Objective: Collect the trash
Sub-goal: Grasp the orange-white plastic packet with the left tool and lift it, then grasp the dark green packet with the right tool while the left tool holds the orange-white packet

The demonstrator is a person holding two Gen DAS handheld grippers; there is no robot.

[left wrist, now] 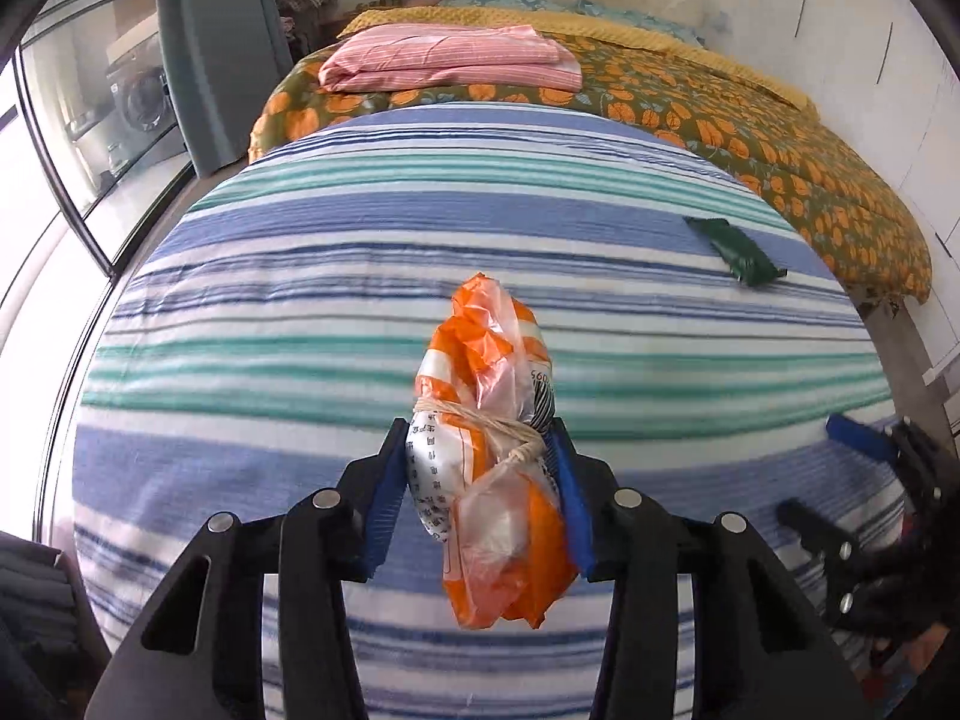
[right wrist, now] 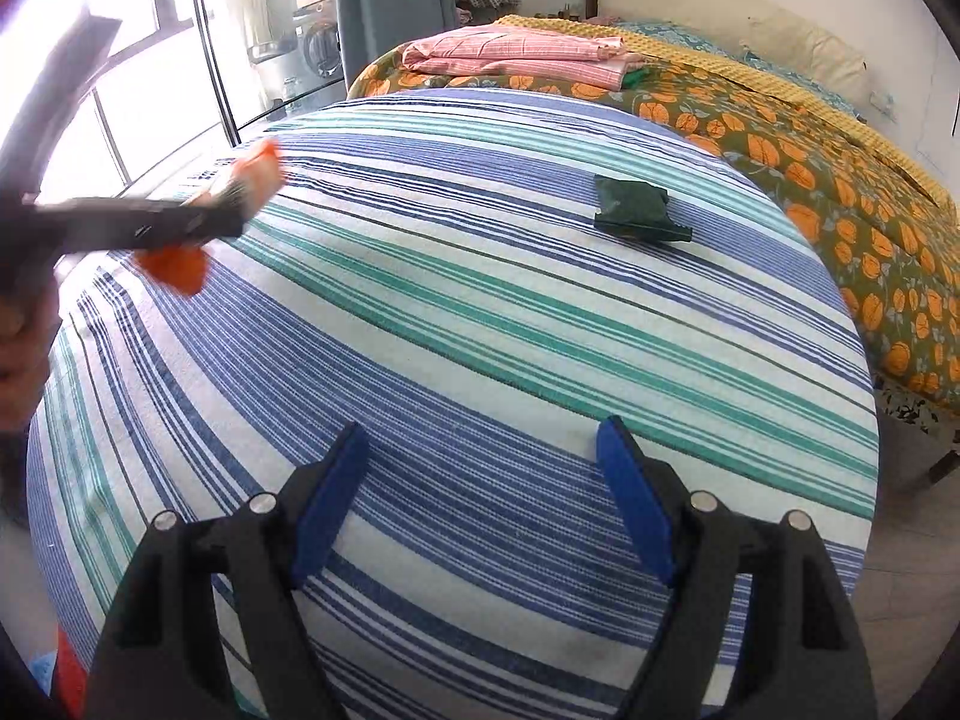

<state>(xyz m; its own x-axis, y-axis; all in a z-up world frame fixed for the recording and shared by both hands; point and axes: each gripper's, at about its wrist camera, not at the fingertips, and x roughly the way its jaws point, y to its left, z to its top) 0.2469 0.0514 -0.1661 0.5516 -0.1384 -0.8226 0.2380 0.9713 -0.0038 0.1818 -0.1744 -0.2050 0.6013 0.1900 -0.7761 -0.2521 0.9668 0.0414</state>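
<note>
I pinch the orange bag [left wrist: 492,450] in my left gripper [left wrist: 480,480], up off the striped sheet [left wrist: 300,300]. The green wrapper [left wrist: 735,252] lies on the sheet at two o'clock. My right gripper [right wrist: 480,504] is spread wide, with nothing in it.

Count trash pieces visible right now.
2. The orange-and-white plastic bag, tied with string, is clamped in the left hand-held gripper above the bed. The green wrapper lies on the striped sheet. More may be out of frame.
</note>
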